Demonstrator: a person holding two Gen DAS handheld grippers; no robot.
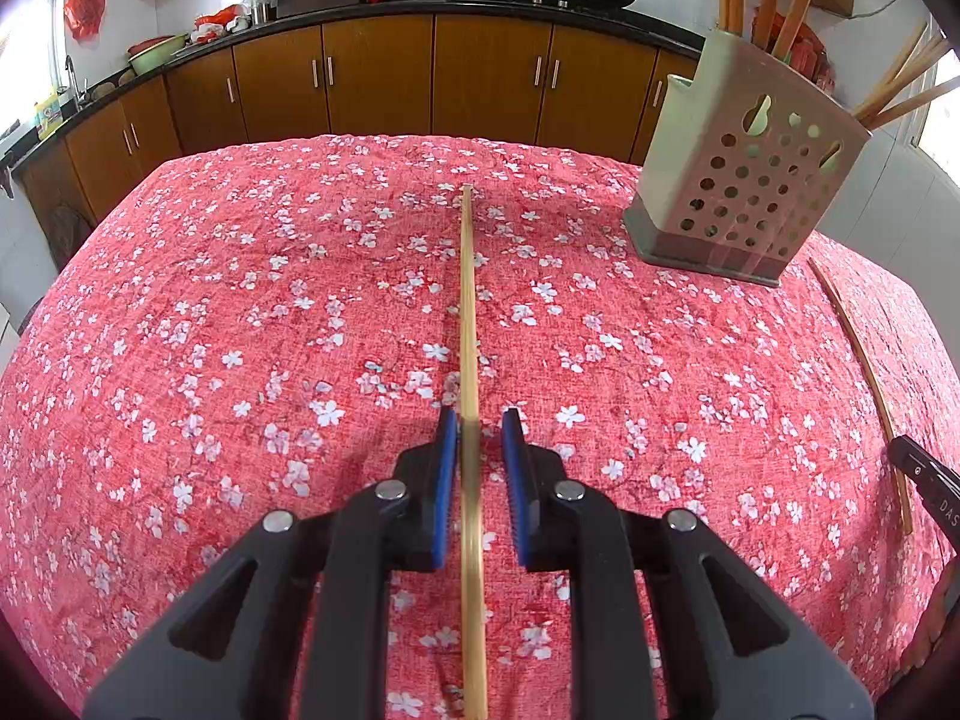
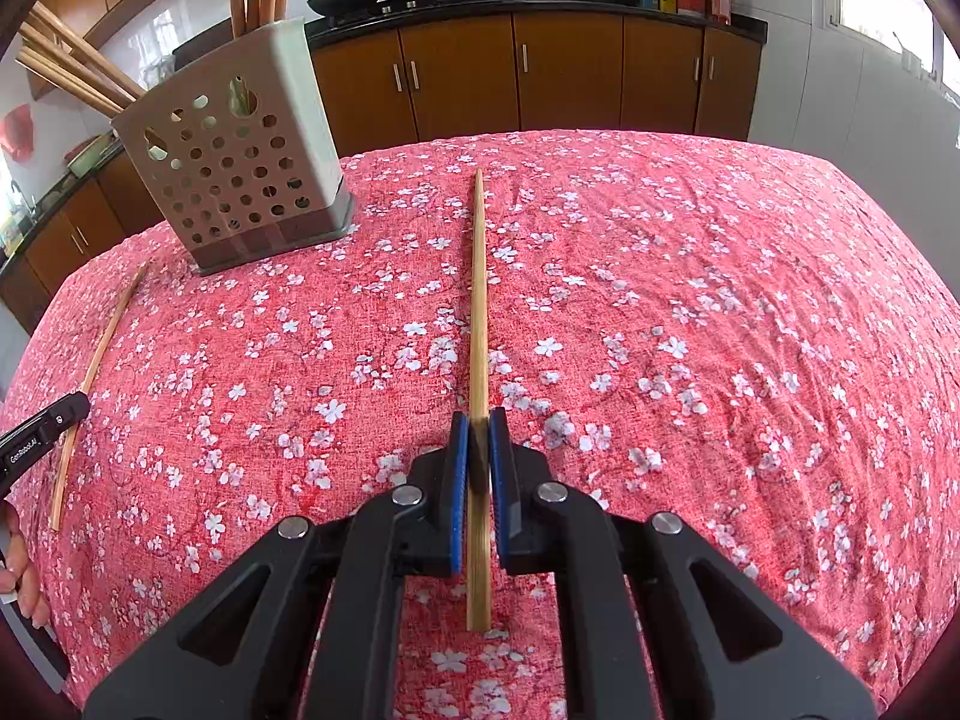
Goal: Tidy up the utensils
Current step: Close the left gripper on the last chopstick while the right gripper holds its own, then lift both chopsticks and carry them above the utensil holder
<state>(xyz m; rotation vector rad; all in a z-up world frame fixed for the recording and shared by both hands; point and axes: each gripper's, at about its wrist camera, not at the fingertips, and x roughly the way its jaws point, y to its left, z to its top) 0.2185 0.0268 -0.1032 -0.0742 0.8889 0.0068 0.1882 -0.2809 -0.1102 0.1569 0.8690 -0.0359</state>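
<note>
Bamboo lay between the blue pads of both tongs. Our left tongs (image 1: 480,420) stood slightly open: a narrow gap showed on each side of the pale chopstick (image 1: 468,300), so the pads straddled it without pressing, and we judged it rested on the cloth. Our right tongs (image 2: 478,420) were clamped shut on the darker chopstick (image 2: 478,300), gripped near its butt end, its tip running forward. Each stick lay along its jaws, a line that suits lifting it lengthwise. Beyond them stretched the red flowered tablecloth (image 1: 240,360), with the perforated chopstick holder (image 1: 744,180) standing between the two tongs at the far edge, already bearing several chopsticks; we judged these two belonged there next.
</note>
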